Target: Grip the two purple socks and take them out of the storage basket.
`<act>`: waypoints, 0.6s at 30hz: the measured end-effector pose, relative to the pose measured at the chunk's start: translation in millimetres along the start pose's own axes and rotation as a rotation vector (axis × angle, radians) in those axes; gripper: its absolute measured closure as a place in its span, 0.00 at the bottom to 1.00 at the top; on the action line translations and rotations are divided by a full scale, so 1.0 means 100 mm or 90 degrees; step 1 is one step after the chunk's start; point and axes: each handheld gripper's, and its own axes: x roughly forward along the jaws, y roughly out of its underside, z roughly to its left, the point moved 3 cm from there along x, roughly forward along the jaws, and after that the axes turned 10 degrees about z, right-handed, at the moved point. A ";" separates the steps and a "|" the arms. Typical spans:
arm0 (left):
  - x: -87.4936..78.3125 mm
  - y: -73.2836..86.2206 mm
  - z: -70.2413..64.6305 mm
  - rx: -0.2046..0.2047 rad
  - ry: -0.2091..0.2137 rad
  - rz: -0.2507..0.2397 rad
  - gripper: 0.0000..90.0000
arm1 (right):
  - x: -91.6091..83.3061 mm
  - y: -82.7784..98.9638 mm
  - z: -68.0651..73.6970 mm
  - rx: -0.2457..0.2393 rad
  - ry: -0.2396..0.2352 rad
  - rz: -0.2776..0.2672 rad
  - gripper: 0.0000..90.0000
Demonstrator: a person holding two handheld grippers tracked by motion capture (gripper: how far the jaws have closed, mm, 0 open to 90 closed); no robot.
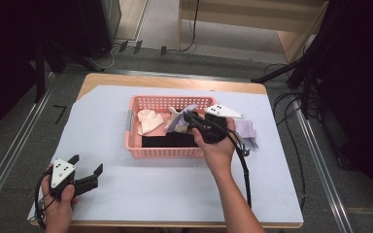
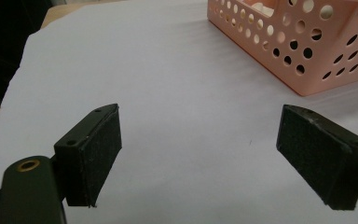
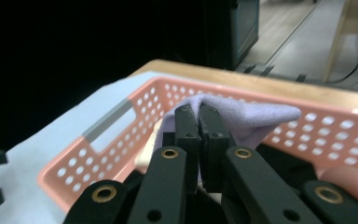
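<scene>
Two grippers; right gripper [image 3: 198, 112] has jaws pinched tight on a lavender cloth [image 3: 247, 116], held just over the pink basket [image 1: 165, 151] interior; cloth looks soft, light, floppy, so prob. best taken at a bunched fold, not a loose edge; left gripper [image 2: 198, 154] spread wide, nothing in it, low over the white sheet [image 2: 168, 84] nr basket corner.

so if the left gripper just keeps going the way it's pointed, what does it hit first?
Probably the pink basket. The left gripper is open, with bare white table cover ahead between its jaws and the basket's corner up and to the right. It might slide past that corner; depth is hard to judge.
</scene>
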 end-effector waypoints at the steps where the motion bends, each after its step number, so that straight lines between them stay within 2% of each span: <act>1: 0.00 0.00 0.00 0.000 0.000 0.000 0.17 | -0.01 -0.02 -0.01 0.000 0.005 -0.012 0.98; 6: 0.00 0.00 0.00 0.000 0.000 0.000 0.17 | -0.11 -0.09 -0.07 -0.007 0.034 -0.057 0.98; 12: 0.00 0.00 0.00 -0.001 0.000 0.000 0.17 | -0.23 -0.16 -0.13 0.010 0.037 -0.088 0.98; 18: 0.00 0.00 0.00 -0.002 -0.002 -0.003 0.17 | -0.39 -0.26 -0.20 0.007 0.061 -0.112 0.98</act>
